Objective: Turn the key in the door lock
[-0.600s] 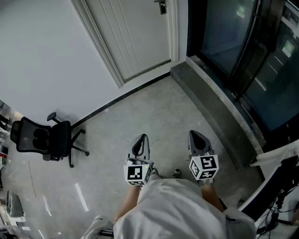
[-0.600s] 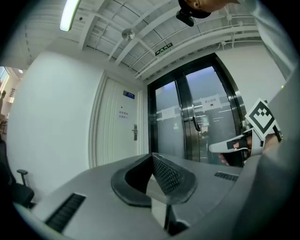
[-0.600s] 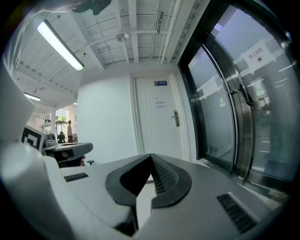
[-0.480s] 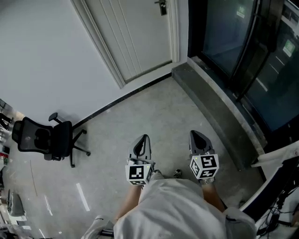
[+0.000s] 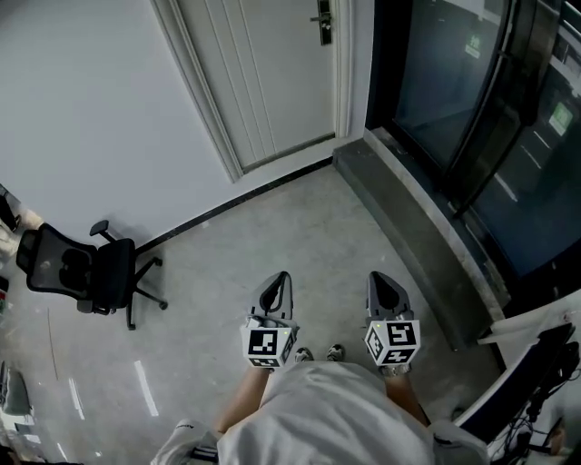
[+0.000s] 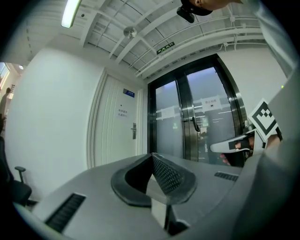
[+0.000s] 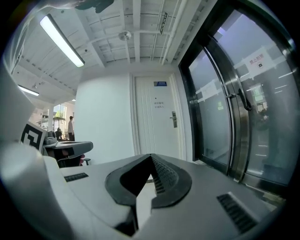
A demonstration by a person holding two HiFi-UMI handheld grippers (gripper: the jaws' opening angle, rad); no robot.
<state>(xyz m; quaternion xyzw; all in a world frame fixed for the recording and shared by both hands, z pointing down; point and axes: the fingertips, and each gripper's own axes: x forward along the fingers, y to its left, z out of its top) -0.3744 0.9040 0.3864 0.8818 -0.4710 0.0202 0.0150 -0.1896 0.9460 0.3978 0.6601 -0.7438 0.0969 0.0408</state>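
White panelled door point(image 5: 263, 82) with its lock plate point(image 5: 324, 23) stands well ahead of both sets of fingers, across an open stretch of grey floor point(image 5: 300, 227).

Change noted: over the last half second the head view has shifted. The lock plate, which sat at the very top edge, now lies lower and fully in frame. The office chair point(image 5: 82, 272), well off to the left of the left fingers, has slid further left. The two grippers have kept their side-by-side station in front of the person. Judged, the person is closing on the door, not yet working at it.

Left gripper point(image 5: 278, 283): fingers brought fully together, pads meeting, nothing between them. Right gripper point(image 5: 381, 283): likewise closed on itself and empty.

The lock lies between the two lines of aim, a little left of the left fingers' axis and a little right of the right fingers' axis. The dark glass doors point(image 5: 454, 91) stand ahead and to the right of the right fingers.

No key can be made out at the lock; it is too small to tell.

Assessment: approach stage only. One pair of fingers would have to part before any key could be taken.
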